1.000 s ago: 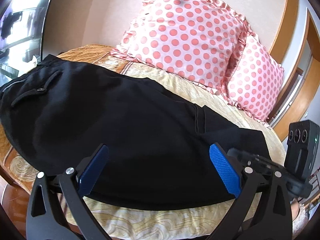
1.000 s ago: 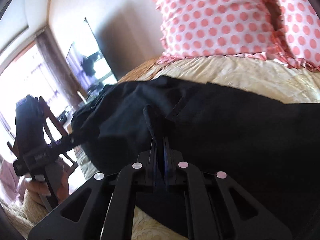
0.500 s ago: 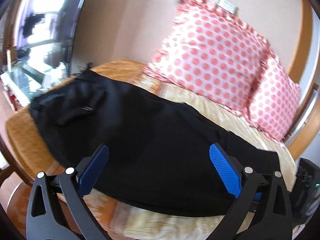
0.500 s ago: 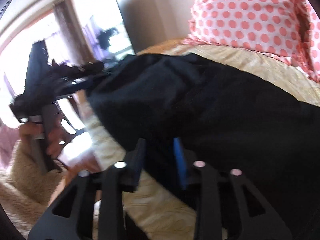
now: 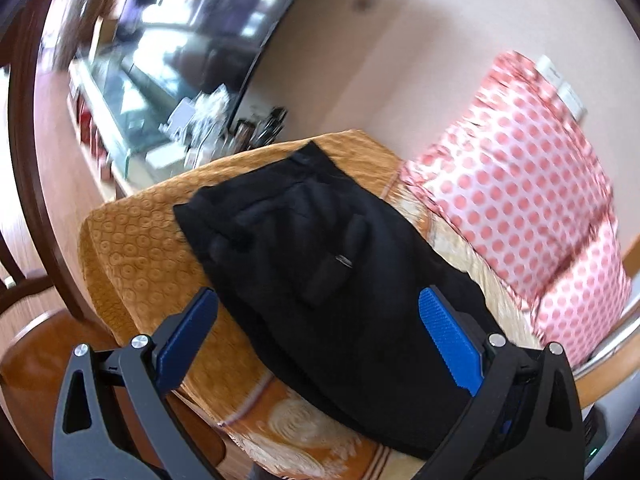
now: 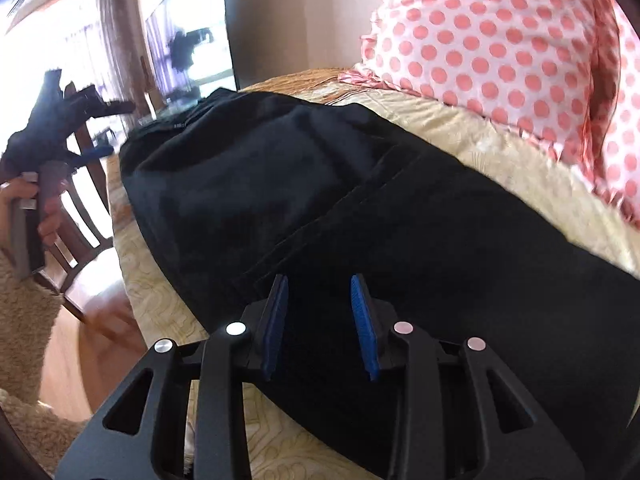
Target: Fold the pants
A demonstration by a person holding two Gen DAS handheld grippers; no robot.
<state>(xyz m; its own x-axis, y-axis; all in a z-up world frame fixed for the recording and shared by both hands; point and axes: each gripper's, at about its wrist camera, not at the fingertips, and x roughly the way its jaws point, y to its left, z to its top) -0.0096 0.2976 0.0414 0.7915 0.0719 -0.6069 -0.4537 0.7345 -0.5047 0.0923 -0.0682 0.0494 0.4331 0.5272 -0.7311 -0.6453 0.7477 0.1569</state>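
pants (image 6: 360,208) lie long across bed (image 6: 500,160), waist left | right gripper (image 6: 320,312) close over them, slightly open, empty | left gripper (image 5: 316,320) higher, wide open, empty

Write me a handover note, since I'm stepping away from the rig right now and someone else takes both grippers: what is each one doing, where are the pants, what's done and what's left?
Left gripper: open wide, empty, held above the bed's near edge.
Right gripper: jaws partly open, nothing between them, low over the black pants.
Pants: lying lengthwise on the yellow bedspread, waistband end toward the corner of the bed, in front of the pink dotted pillows. They look already doubled leg on leg, though I cannot be sure.
Left: probably regrip and fold them across their length.
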